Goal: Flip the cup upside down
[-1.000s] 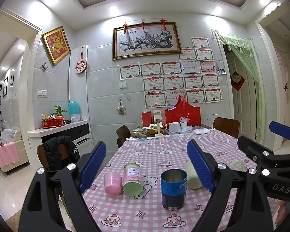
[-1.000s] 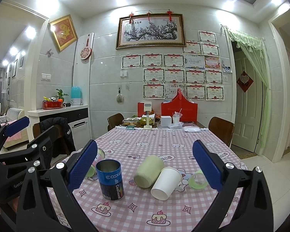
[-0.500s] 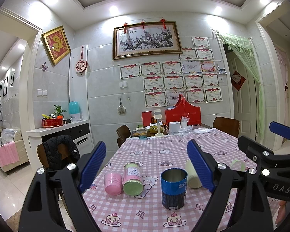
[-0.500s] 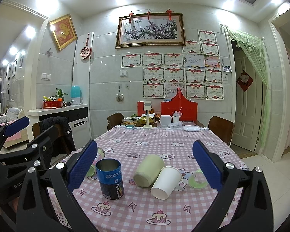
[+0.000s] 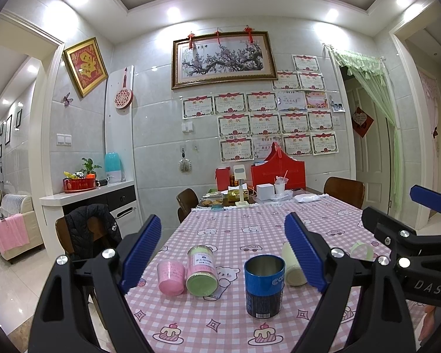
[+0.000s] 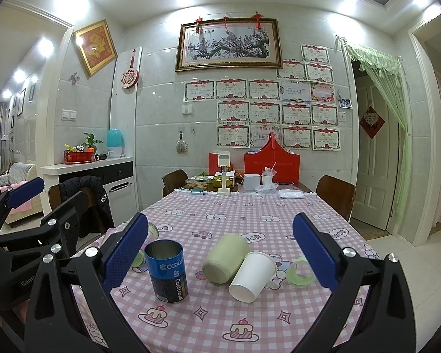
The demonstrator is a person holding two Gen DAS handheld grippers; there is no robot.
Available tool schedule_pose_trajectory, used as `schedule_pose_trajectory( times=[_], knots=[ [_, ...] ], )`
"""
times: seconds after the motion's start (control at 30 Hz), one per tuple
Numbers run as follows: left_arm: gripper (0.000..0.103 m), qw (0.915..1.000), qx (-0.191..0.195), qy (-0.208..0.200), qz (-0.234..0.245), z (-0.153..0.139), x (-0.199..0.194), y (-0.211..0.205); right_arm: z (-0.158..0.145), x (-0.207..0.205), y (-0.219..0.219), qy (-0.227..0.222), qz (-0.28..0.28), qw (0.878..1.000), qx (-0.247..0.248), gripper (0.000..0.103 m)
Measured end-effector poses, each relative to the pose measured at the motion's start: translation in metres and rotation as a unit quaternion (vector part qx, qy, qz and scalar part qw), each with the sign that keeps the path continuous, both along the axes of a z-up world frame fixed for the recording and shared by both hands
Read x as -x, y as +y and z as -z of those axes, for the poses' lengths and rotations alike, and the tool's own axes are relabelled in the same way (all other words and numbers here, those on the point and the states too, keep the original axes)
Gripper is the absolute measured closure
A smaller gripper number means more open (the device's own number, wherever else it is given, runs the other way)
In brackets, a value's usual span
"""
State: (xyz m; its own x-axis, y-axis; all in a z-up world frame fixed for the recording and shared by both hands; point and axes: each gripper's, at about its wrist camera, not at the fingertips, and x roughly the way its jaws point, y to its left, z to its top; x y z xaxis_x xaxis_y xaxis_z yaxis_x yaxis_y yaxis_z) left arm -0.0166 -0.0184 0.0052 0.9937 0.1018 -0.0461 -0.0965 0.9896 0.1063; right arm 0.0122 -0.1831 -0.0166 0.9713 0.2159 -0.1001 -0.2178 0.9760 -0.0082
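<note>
The cup (image 5: pixel 264 285) near the table (image 5: pixel 238 232) front edge looks metal, stiff, slippery; grip mid-wall. Both tongs (image 5: pixel 223 253) (image 6: pixel 220 250) wide, empty.

Change: none visible across either wrist view | left gripper (image 5: pixel 223 253): same pose, jaws as wide as before | right gripper (image 6: pixel 220 251): same | blue cup (image 6: pixel 167 270): unmoved, upright

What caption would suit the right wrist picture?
Open right claw hovers over a pink checked table: upright blue cup, toppled white paper cup.
</note>
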Motion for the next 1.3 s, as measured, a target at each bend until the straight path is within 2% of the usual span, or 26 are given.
schedule_pose_trajectory(
  times=[0.7, 1.3],
  knots=[
    [0.018, 1.0000, 0.000, 0.001, 0.000, -0.002, 0.000, 0.001, 0.001, -0.003, -0.001, 0.000, -0.001, 1.000, 0.001, 0.008],
    [0.018, 1.0000, 0.005, 0.005, -0.003, 0.011, -0.002, 0.004, 0.003, -0.008, 0.000, 0.002, -0.001, 1.000, 0.005, 0.008]
  ],
)
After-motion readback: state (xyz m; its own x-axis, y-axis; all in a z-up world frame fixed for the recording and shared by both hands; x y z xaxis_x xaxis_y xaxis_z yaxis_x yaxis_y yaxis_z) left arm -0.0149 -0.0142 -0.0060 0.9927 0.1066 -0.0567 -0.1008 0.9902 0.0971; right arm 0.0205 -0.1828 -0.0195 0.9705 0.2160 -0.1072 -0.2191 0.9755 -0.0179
